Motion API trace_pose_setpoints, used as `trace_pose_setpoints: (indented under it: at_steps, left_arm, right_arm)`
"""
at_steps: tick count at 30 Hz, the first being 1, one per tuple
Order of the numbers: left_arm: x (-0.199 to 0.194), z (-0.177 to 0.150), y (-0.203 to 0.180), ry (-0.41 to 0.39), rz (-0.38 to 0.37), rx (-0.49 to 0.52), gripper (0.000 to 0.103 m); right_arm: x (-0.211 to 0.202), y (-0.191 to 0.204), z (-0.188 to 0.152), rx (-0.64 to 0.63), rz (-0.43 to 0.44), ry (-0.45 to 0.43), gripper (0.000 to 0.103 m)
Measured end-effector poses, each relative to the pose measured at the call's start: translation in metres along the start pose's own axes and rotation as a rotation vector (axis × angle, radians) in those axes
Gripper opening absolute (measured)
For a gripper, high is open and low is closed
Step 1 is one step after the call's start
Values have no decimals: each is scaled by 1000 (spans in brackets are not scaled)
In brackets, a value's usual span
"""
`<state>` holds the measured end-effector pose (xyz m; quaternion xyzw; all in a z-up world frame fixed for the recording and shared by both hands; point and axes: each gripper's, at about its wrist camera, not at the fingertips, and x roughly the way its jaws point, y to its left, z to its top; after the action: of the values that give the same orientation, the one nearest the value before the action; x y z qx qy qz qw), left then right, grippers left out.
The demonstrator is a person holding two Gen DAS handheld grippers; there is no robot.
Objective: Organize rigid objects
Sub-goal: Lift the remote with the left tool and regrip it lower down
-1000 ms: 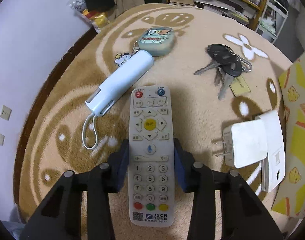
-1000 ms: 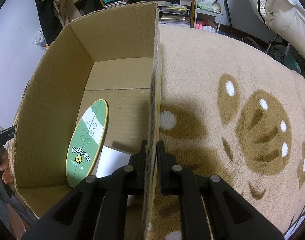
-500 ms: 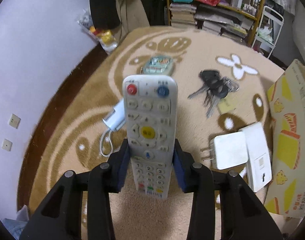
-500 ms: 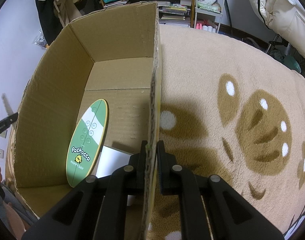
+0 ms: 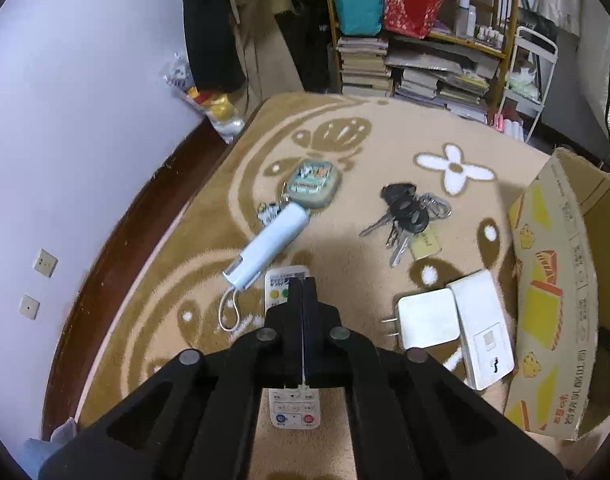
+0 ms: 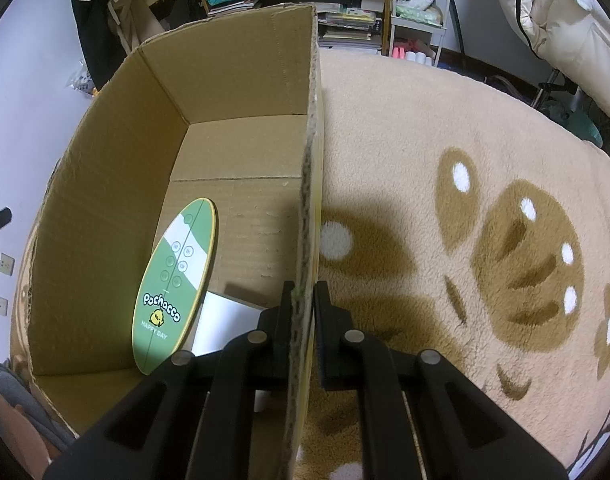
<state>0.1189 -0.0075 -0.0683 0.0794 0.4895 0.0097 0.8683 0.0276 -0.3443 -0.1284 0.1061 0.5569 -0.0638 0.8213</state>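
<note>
Left tool (image 5: 303,292) first: its jaws are pressed together with only a hairline between them, pinching nothing I can make out. Right beneath it the remote (image 5: 293,408) looks to be lying face up on the rug (image 5: 345,152), power buttons toward the camera and its middle hidden behind the fingers. I'd call it light, stiff plastic with smooth sides, likely to slip if pinched near an end. The best hold is across the two long edges at mid-length, so it stays balanced. Nearby lie a pale blue stick (image 5: 269,244), keys (image 5: 409,212) and a white charger (image 5: 425,320). Over on the right, the right tool (image 6: 303,292) is clamped on the wall of the cardboard box (image 6: 105,200).
</note>
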Motion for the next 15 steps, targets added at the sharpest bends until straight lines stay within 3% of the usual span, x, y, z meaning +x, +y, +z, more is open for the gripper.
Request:
trace_pose_setpoints:
  at_steps: [3,8,11,13,15]
  left_arm:
    - [9,-3,2,26,-4,1,1]
    - [30,-8,9,99,-6,-19,19]
    - [45,-13,15,150,-12,-39,20]
    - [53,-17,17,175,-9,-44,27]
    - [58,-18,18,184,4,-46,47]
  right_arm:
    - [0,0,0,-3,-2,1,9]
    - [0,0,0,-1,0,0,9]
    - [0,0,0,0,0,0,9]
    - [0,0,0,0,0,0,9]
    - [0,0,0,1,1,0,9]
